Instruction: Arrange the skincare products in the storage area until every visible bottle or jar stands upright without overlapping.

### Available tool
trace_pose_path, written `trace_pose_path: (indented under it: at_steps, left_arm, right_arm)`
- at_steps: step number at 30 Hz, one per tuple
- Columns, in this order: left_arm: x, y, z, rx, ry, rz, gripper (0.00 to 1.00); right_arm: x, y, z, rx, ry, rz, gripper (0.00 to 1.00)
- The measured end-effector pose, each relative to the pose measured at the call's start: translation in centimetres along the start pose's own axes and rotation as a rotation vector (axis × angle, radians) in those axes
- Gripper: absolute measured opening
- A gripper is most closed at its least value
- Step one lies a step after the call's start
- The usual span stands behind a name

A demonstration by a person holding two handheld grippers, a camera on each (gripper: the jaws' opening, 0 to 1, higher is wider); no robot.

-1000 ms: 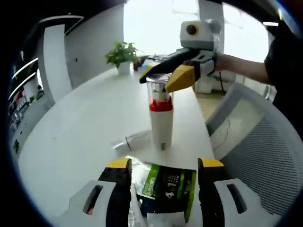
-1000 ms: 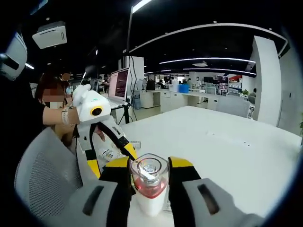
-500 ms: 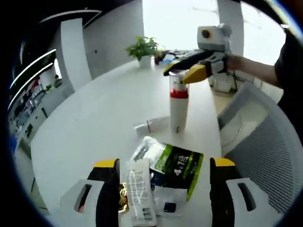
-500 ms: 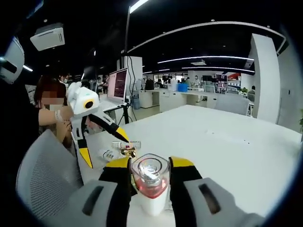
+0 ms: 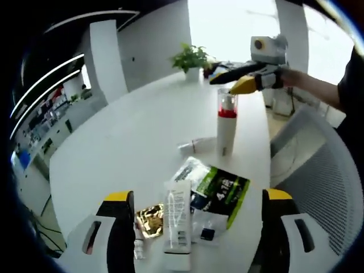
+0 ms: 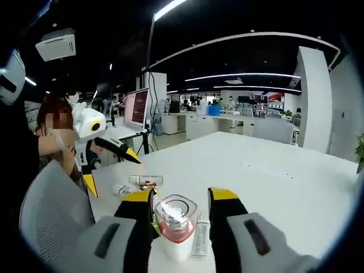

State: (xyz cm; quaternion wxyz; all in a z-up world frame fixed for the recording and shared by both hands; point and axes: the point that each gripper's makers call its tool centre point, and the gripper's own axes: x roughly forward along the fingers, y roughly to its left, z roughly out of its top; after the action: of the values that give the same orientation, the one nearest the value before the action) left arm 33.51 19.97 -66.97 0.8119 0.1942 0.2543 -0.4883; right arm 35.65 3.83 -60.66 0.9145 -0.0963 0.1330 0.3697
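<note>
Standing upright on the tabletop [image 5: 114, 148], the red-banded bottle [image 5: 226, 128] sat between the right gripper [image 6: 181, 200] jaws, slightly parted, not clamping; lifting off carelessly could tip it. Left gripper [image 5: 193, 199] jaws were wide, empty, over flat tube [image 5: 177, 222] and sachets [image 5: 219, 190].

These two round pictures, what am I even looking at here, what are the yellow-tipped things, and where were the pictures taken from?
They are hand-held grippers, not a robot: a person holds one in each hand, and a fisheye camera rides on each. The left gripper view looks along the left gripper, whose yellow-tipped jaws stand wide apart over a white table. Below it lie a white tube, a green and black packet and a gold sachet. Farther off, a tall white bottle with a red band and clear cap stands upright, with a small tube lying beside it. The right gripper hovers at that bottle's cap. The right gripper view looks down on the same bottle between its own jaws, which appear slightly apart from it, so nothing is held.
</note>
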Motion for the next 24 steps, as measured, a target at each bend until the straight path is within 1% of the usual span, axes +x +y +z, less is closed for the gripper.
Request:
trace_pose_path:
  at_steps: [1,2,4,5,9,10,11,12,13,15,18,20,24]
  left_arm:
    - [-0.2,0.0,0.0,-0.003,0.000,0.004,0.93]
    - [-0.4,0.1,-0.1,-0.008,0.000,0.011,0.94]
    - [-0.8,0.3,-0.4,-0.015,0.009,0.028,0.94]
    - [-0.9,0.8,-0.8,-0.025,0.026,0.038,0.94]
    - [-1.3,0.8,-1.4,-0.040,0.034,0.044,0.96]
    - [-1.5,0.8,-1.5,-0.041,0.032,0.048,0.96]
    - [-1.7,0.8,-1.6,-0.043,0.039,0.054,0.97]
    - [-1.8,0.8,-1.7,-0.044,0.044,0.059,0.97]
    - [-2.0,0.7,-1.7,-0.042,0.045,0.061,0.97]
    - [-2.3,0.6,-1.7,-0.039,0.041,0.063,0.97]
    - [-2.5,0.6,-1.8,-0.047,0.043,0.075,0.97]
    - [-2.7,0.6,-2.0,-0.054,0.053,0.081,0.97]
    - [-3.0,0.5,-2.2,-0.049,0.055,0.090,0.97]
  right_arm:
    - [-0.2,0.4,0.4,0.007,-0.011,0.015,0.45]
    - [-0.4,0.5,0.4,0.012,-0.008,0.017,0.48]
    - [-0.9,0.6,0.5,0.020,0.008,0.006,0.51]
    - [-1.2,0.6,0.5,0.013,0.018,-0.002,0.54]
    - [-1.8,1.0,0.3,0.026,0.047,-0.008,0.61]
    - [-2.0,1.1,-0.1,0.033,0.084,-0.017,0.65]
    - [-2.2,1.2,-0.4,0.036,0.109,-0.026,0.72]
    - [-2.3,1.3,-0.7,0.012,0.130,-0.028,0.76]
    - [-2.4,1.5,-0.7,-0.020,0.132,-0.036,0.79]
    - [-2.5,1.9,-0.8,-0.016,0.144,-0.033,0.84]
    - [-2.7,2.4,-1.1,-0.021,0.161,-0.032,0.88]
    - [-2.8,2.6,-1.3,-0.024,0.171,-0.033,0.93]
    - [-3.1,3.3,-1.7,-0.018,0.184,-0.027,1.00]
